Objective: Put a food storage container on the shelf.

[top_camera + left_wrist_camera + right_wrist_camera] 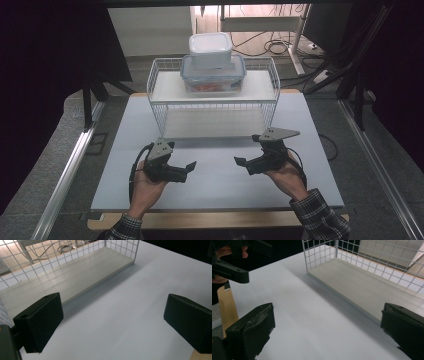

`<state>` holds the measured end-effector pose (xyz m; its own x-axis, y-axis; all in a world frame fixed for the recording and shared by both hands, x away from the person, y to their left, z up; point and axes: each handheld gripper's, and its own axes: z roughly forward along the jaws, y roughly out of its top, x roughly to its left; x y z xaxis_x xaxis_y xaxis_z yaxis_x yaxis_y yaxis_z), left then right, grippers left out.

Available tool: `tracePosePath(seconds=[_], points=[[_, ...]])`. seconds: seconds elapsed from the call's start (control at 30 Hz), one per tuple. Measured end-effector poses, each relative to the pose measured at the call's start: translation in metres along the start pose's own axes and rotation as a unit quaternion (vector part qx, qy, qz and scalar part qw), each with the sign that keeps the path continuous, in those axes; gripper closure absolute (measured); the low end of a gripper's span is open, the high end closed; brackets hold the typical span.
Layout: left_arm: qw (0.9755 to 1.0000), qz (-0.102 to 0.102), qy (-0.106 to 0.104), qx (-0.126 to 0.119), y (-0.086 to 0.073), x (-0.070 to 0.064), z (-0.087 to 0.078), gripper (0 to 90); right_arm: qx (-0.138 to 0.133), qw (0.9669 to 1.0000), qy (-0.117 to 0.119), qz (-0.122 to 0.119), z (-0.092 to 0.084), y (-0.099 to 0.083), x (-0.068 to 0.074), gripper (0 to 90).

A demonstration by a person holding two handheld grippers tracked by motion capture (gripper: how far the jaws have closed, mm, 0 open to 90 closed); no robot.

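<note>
**Both grippers empty, low over the table in front of the wire rack**

So the person has a gripper in each hand, both down near the white tabletop (215,175) and angled in toward each other. The left gripper (190,167) has its jaws spread wide with nothing between them, just bare table showing in the left gripper view. Same deal for the right gripper (240,161): jaws as far apart as they go, nothing held.

The white wire rack (159,95) stands just behind them, toward the far edge of the table. On its top shelf there's a clear food container with a blue-rimmed lid (214,80), and a smaller white lidded container (210,49) is stacked right on top of that. Both containers are well apart from the grippers. The lower shelf board (67,277) looks bare in both gripper views.
</note>
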<state>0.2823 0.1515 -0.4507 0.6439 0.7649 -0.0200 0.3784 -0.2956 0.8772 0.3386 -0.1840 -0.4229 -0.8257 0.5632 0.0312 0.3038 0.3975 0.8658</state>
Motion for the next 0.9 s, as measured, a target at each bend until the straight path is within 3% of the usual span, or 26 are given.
tracePosePath(seconds=[0.33, 0.57, 0.9], points=[[0.9999, -0.001, 0.016, 0.001, -0.017, -0.002, -0.005, 0.8, 0.01, 0.9998, -0.015, 0.001, -0.011, -0.017, 0.001, 0.0], [0.9999, -0.008, 0.011, -0.001, -0.031, -0.002, -0.004, 0.0, 0.009, 0.9996, -0.024, 0.008, -0.018, -0.034, -0.002, 0.0], [0.9997, -0.007, 0.021, 0.009, -0.049, -0.002, -0.004, 0.0, 0.016, 0.9989, -0.041, 0.015, -0.021, -0.056, -0.005, 0.0]])
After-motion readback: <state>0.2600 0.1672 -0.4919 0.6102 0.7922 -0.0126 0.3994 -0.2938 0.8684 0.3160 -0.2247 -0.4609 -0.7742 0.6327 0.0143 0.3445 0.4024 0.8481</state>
